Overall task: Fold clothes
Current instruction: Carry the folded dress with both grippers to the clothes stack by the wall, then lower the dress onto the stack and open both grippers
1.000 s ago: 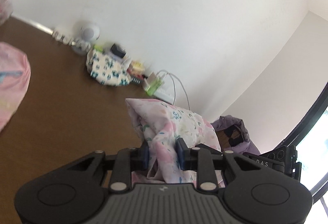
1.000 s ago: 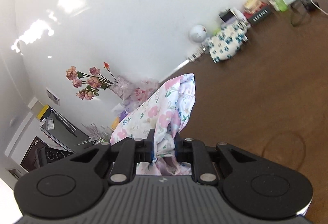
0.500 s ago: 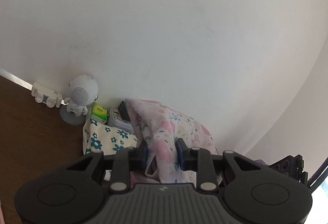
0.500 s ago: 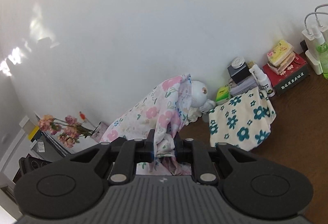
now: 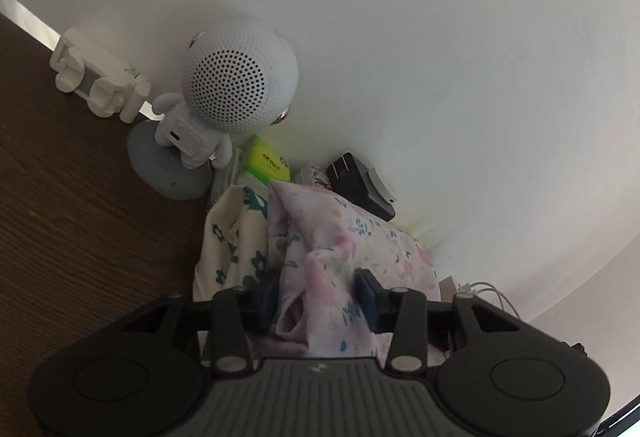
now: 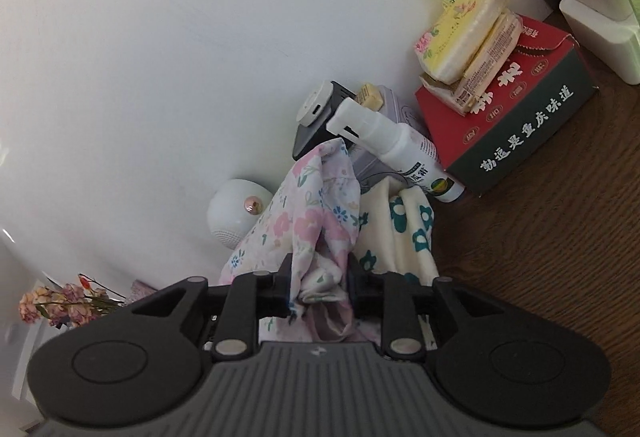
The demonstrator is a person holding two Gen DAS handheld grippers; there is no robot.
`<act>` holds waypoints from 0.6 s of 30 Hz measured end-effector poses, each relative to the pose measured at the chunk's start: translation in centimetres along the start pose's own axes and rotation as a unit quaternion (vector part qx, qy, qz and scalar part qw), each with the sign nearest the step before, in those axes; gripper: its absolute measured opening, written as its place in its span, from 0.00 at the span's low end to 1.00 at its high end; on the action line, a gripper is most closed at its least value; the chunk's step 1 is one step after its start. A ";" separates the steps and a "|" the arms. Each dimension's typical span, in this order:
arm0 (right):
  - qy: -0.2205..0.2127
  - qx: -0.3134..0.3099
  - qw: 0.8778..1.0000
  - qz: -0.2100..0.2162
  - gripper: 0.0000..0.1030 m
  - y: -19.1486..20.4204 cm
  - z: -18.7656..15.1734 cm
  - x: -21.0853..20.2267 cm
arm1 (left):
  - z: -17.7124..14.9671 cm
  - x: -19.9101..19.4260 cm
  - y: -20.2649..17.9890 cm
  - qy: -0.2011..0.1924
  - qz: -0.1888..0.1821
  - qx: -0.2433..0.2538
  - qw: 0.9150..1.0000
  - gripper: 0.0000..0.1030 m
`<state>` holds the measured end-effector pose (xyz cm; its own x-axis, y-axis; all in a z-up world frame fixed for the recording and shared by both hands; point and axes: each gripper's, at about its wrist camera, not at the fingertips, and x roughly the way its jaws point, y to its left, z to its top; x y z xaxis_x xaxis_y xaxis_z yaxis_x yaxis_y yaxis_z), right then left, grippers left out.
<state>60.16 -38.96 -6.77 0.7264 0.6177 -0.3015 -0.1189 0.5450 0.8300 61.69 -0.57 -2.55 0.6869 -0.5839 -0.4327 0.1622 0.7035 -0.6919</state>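
Note:
My left gripper (image 5: 318,301) is shut on a bunch of the pink floral garment (image 5: 340,237), which drapes forward from its jaws. My right gripper (image 6: 318,291) is shut on another part of the same pink floral garment (image 6: 308,213). Both hold it close to the white wall at the back of the brown table (image 5: 60,217). A cream cloth with teal flowers (image 5: 228,237) lies folded just beneath it; it also shows in the right wrist view (image 6: 400,233).
A white astronaut-shaped speaker (image 5: 236,85) on a grey base, a white phone stand (image 5: 96,77), a green pack (image 5: 266,161) and a black charger (image 5: 360,185) line the wall. A spray bottle (image 6: 400,153), a red-green box (image 6: 512,117), tissue packs (image 6: 464,33) and dried flowers (image 6: 64,301) stand nearby.
Both grippers have carried the garment forward across the table to the back wall; the speaker, cream cloth and boxes are now much nearer. Both grips are unchanged.

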 end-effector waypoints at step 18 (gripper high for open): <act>-0.056 -0.274 0.945 -0.167 0.03 7.9 -3.1 4.5 | -1.2 2.7 -4.4 -0.048 0.091 0.163 0.981 0.11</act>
<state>60.42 -30.12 -3.07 0.8492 0.3114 -0.4264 -0.1800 0.9300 0.3206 61.94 -5.75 -1.34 0.7865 -0.4071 -0.4644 0.2377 0.8936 -0.3807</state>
